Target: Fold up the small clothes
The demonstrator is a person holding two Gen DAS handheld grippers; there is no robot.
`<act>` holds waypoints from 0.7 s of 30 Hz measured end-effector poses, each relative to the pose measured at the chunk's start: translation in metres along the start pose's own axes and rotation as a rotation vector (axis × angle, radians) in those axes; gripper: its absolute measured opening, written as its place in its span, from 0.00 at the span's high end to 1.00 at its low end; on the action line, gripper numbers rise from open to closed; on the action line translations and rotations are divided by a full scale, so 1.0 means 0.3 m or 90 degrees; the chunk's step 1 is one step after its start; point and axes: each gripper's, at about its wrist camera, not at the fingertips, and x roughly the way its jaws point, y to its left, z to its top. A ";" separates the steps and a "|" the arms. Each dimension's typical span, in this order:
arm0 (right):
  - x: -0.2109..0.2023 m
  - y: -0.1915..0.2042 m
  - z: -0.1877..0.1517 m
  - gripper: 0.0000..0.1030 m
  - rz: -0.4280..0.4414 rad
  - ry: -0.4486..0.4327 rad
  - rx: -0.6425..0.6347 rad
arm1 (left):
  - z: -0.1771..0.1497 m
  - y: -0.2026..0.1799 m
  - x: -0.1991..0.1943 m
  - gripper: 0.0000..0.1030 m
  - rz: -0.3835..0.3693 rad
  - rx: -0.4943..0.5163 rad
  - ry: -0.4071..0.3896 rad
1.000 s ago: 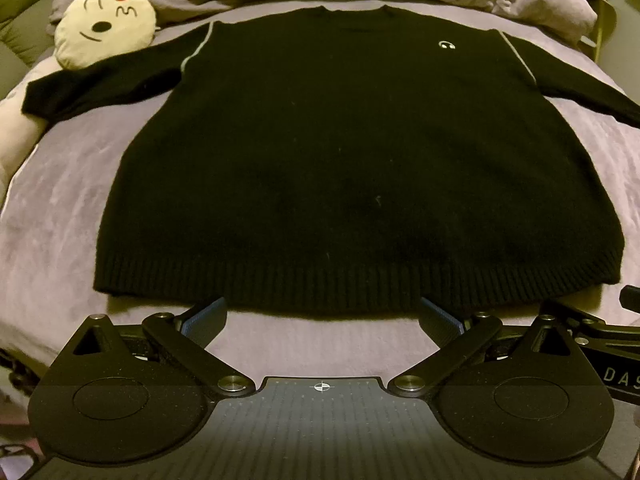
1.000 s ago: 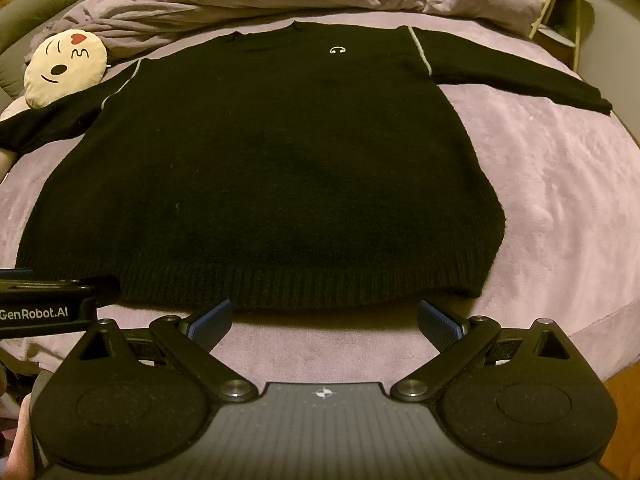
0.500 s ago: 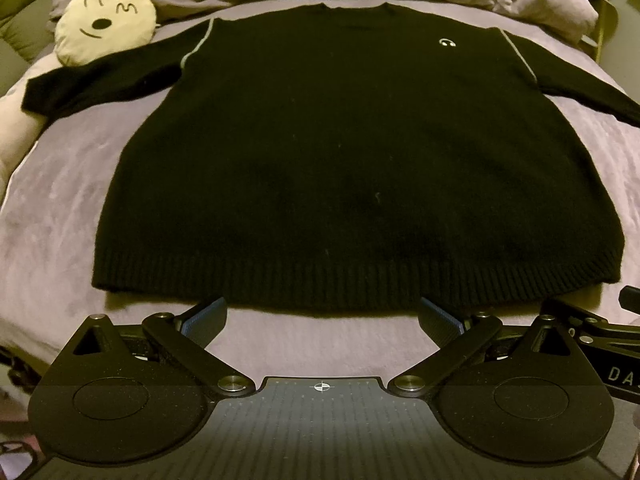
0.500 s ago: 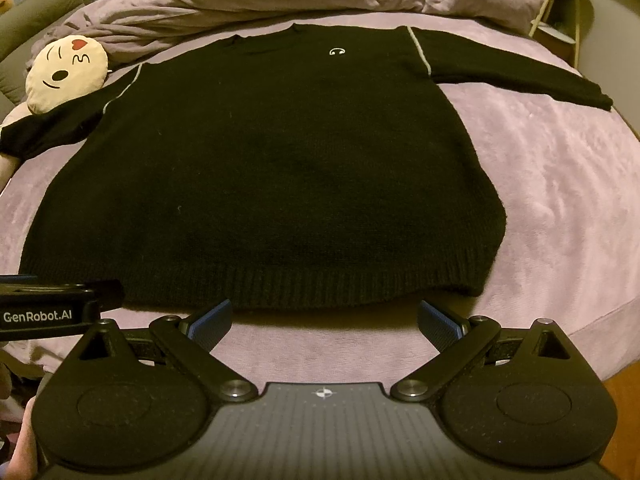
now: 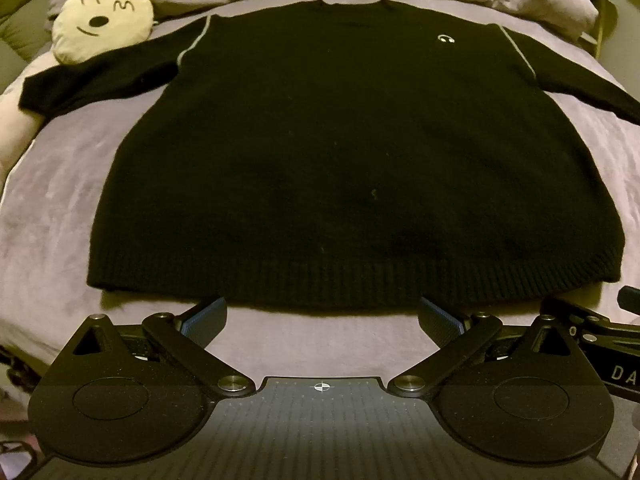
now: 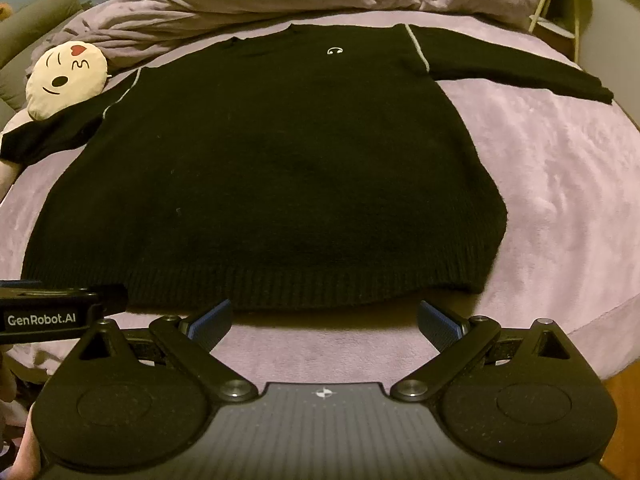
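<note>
Closest: left gripper (image 5: pixel 322 320) and right gripper (image 6: pixel 324 322), blue pads spread wide, holding nothing, just short of the ribbed hem. Next, flat on the fuzzy purple blanket (image 6: pixel 560 208): black knit sweater (image 5: pixel 352 160), sleeves out sideways. Farthest: round cream kissy-face pillow (image 5: pixel 104 20), touching one sleeve.

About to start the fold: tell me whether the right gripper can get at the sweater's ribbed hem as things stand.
Probably yes. The right gripper has its jaws open and sits just short of the ribbed hem of the black sweater, with only bare purple blanket between them.
</note>
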 end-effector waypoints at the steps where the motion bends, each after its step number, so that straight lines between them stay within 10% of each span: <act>1: 0.001 -0.001 0.000 0.04 0.001 -0.001 0.000 | 0.002 0.001 0.003 0.00 0.000 0.000 0.001; 21: 0.025 -0.059 0.003 0.04 0.102 -0.072 0.017 | 0.028 0.023 0.032 0.00 -0.011 -0.038 -0.002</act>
